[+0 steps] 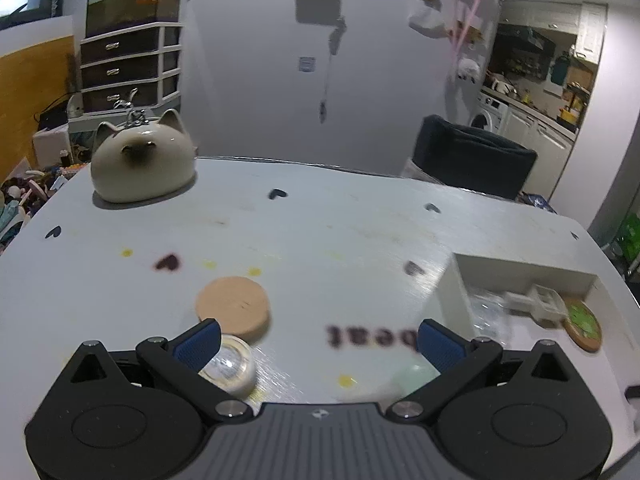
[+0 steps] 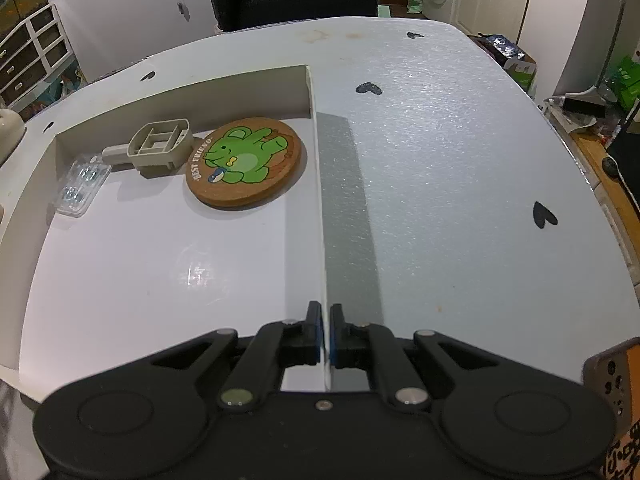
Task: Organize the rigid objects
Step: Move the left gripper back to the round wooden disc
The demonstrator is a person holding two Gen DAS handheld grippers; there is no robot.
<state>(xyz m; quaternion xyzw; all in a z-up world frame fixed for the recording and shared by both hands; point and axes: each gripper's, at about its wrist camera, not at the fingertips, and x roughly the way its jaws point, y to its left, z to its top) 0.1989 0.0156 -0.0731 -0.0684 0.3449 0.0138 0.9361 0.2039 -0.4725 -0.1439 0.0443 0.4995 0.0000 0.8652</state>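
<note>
My right gripper (image 2: 325, 316) is shut on the right wall of a shallow white box (image 2: 316, 184) on the table. Inside the box lie a round cork coaster with a green animal (image 2: 245, 162), a beige plastic scoop (image 2: 158, 147) and a clear plastic packet (image 2: 80, 184). In the left wrist view my left gripper (image 1: 318, 340) is open above the table, nothing between its fingers. A plain round cork coaster (image 1: 233, 306) lies just ahead of its left finger, and a roll of clear tape (image 1: 230, 368) sits partly behind that finger. The box (image 1: 452, 288) shows at the right.
A ceramic cat-shaped pot (image 1: 143, 164) stands at the table's far left. A dark chair back (image 1: 472, 156) rises beyond the far edge. The tabletop bears small black heart marks and yellow spots. An orange-and-grey object (image 2: 616, 376) sits at the near right.
</note>
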